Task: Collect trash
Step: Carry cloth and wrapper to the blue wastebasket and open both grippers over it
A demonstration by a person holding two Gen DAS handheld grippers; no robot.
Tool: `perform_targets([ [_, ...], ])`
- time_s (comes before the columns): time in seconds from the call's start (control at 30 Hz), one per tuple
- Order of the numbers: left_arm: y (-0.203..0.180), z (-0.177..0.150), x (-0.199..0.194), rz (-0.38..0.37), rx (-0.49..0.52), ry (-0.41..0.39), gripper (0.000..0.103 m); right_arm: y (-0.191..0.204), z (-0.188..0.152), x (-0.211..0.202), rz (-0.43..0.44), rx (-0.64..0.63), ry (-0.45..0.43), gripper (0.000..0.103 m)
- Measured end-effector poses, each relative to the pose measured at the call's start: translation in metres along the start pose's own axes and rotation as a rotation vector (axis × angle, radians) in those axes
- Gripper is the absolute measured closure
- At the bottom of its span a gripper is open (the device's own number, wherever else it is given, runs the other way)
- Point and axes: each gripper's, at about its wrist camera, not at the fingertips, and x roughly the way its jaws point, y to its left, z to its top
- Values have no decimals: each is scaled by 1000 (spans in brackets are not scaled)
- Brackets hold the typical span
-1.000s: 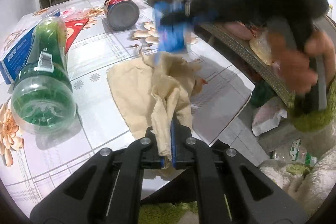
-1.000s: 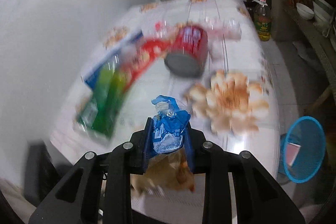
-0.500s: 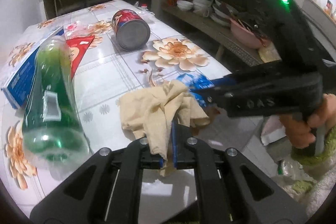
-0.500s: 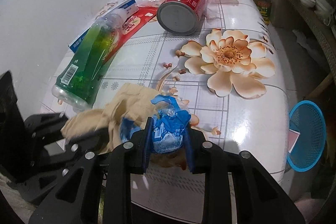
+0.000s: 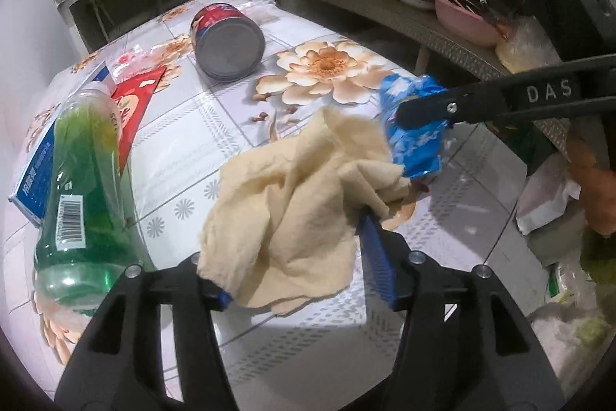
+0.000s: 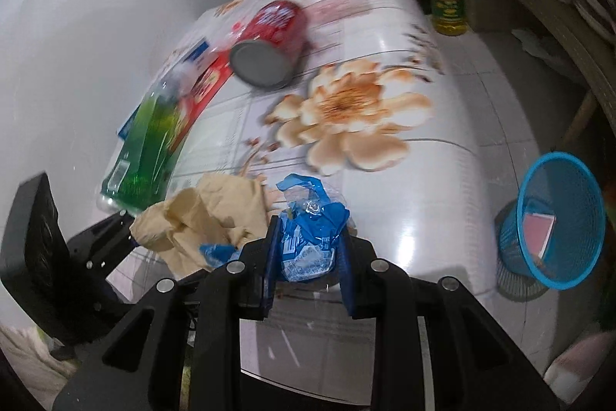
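Between right gripper (image 6: 308,257) fingers we found blue wrapper (image 6: 308,237) pinched, crinkly, light, slippery; we judged mid-body hold best. Left gripper (image 5: 304,280) stood wide apart, beige cloth (image 5: 300,203) lying loose between fingers, soft, bunchable. Blue basket (image 6: 558,218) lay far right.

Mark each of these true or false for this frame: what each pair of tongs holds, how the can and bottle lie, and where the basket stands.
1. The right tongs are shut on the blue wrapper. True.
2. The left tongs are shut on the beige cloth. False: they are open, with the cloth loose between the fingers.
3. The red can stands upright. False: it lies on its side.
4. The green bottle lies on the table. True.
5. The blue basket sits on the table. False: it stands on the floor beside it.
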Motion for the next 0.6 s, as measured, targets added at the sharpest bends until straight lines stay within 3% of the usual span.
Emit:
perform_targets([
  [0.17,-1,4,2,2,1,6,56,-10,-6,-4,43,43,-10,77],
  [0.33,0,9,2,22,10,8,86,-10,-12,1,69,63,-6,77],
  [0.4,2,11,3,28,14,16,93,-11,-14,0,82,75,-14,77],
  [0.6,-2,24,-1,17,23,22,98,-22,-17,-20,121,117,-75,77],
])
